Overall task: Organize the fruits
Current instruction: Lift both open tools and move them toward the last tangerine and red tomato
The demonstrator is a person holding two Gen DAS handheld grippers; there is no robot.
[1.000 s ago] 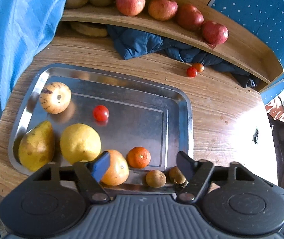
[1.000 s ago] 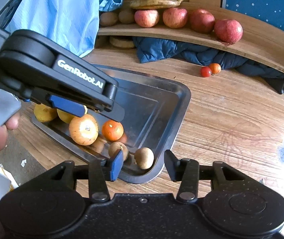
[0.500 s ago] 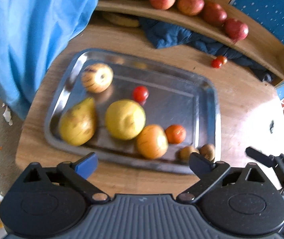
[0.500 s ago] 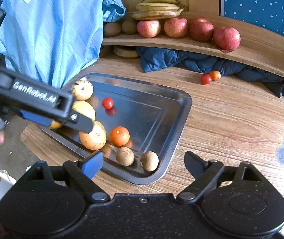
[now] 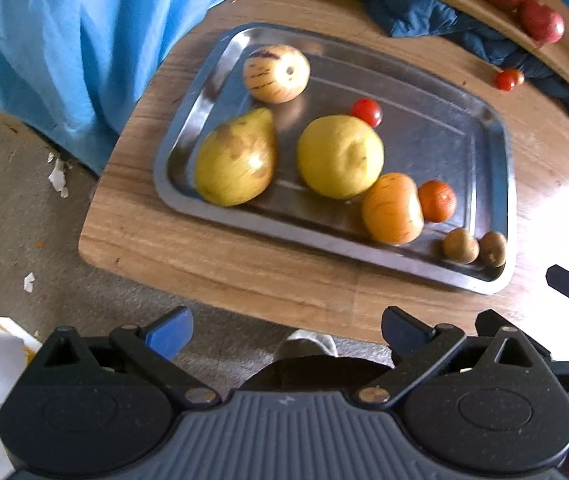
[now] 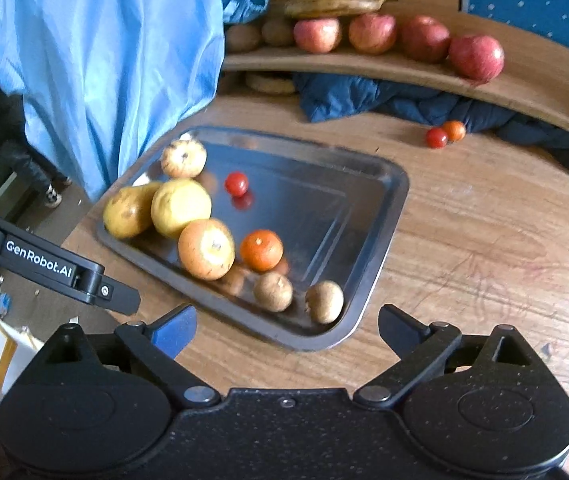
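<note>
Left gripper (image 5: pixel 284 330) pointing straight down, right gripper (image 6: pixel 286 330) angled downward, both just spread wide, empty

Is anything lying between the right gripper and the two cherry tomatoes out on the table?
Nothing visible. The right gripper, jaws open and empty, hangs over the tray's near corner. The two cherry tomatoes sit on bare table beyond the tray's far right rim, in front of the dark blue cloth.

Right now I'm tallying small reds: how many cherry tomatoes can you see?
3. One cherry tomato sits in the tray; a red and an orange one lie together on the table. More may be hidden.
</note>
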